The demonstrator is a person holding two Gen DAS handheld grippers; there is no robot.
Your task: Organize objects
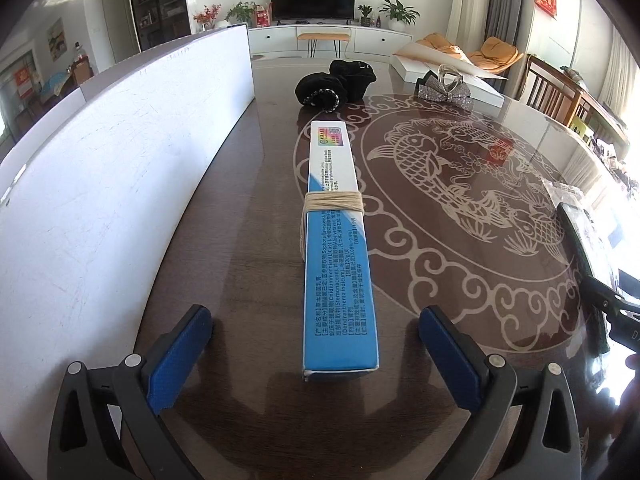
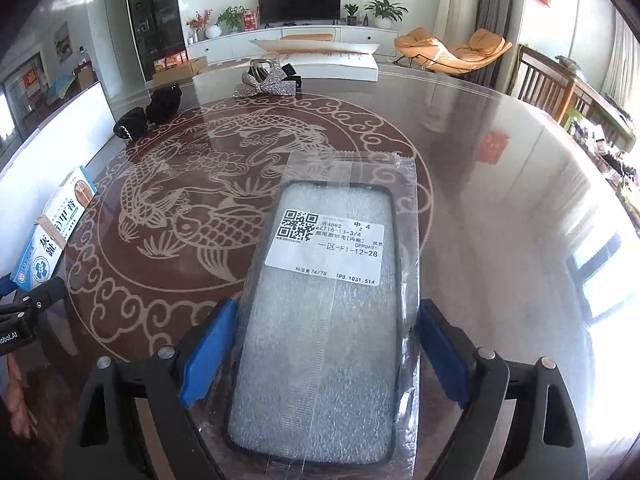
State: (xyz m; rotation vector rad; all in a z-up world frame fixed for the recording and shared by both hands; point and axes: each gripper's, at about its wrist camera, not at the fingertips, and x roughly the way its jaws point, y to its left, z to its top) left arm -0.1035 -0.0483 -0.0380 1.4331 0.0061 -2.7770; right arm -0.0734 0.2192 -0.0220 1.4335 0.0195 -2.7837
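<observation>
On the dark table (image 1: 248,216), a long blue and white box (image 1: 338,256) is laid between the wide-open fingers of the left gripper (image 1: 316,354), untouched. A bagged phone case (image 2: 332,312) is squeezed by the right gripper (image 2: 324,350). Black hair ties (image 1: 334,86) are seen at 12 o'clock, a shiny bow (image 1: 444,90) at 1 o'clock

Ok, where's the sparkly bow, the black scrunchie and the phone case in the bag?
sparkly bow (image 2: 266,85): right wrist view, on its middle knot.
black scrunchie (image 1: 320,92): left wrist view, on its front fold.
phone case (image 2: 320,360): right wrist view, on its foam-filled middle.
</observation>
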